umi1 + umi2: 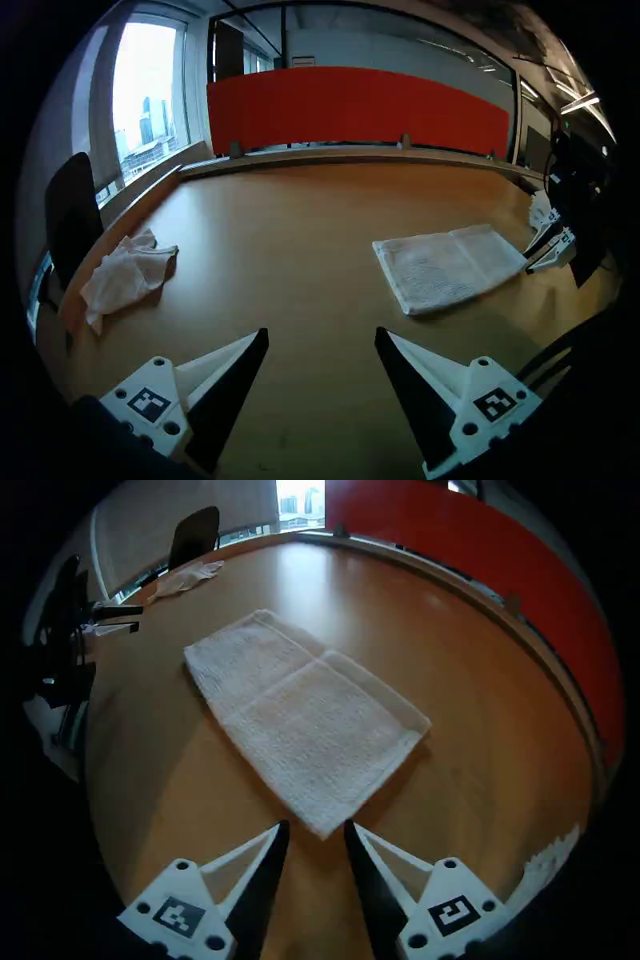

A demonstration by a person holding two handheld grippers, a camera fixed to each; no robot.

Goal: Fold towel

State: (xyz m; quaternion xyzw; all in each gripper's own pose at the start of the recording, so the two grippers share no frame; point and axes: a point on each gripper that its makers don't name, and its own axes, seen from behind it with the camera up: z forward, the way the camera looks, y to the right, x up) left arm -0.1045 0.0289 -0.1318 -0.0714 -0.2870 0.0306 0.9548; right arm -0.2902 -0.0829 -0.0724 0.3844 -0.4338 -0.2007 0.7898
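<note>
A white towel (308, 716), folded into a flat rectangle, lies on the wooden table (480, 720). My right gripper (316, 830) is at its nearest corner, open with a narrow gap, and the corner's tip sits just between the fingertips without being pressed. In the left gripper view the same towel (444, 268) lies ahead to the right, and the right gripper (552, 244) stands at its far right edge. My left gripper (320, 336) hovers wide open over bare table, well short of the towel. Across the table the left gripper (128, 618) shows again, small and far off.
A crumpled white cloth (124, 276) lies near the table's left edge, beside a dark chair (72, 216). A red partition (360, 108) runs along the table's far side. More white fabric (552, 864) sits at the table's edge by the right gripper.
</note>
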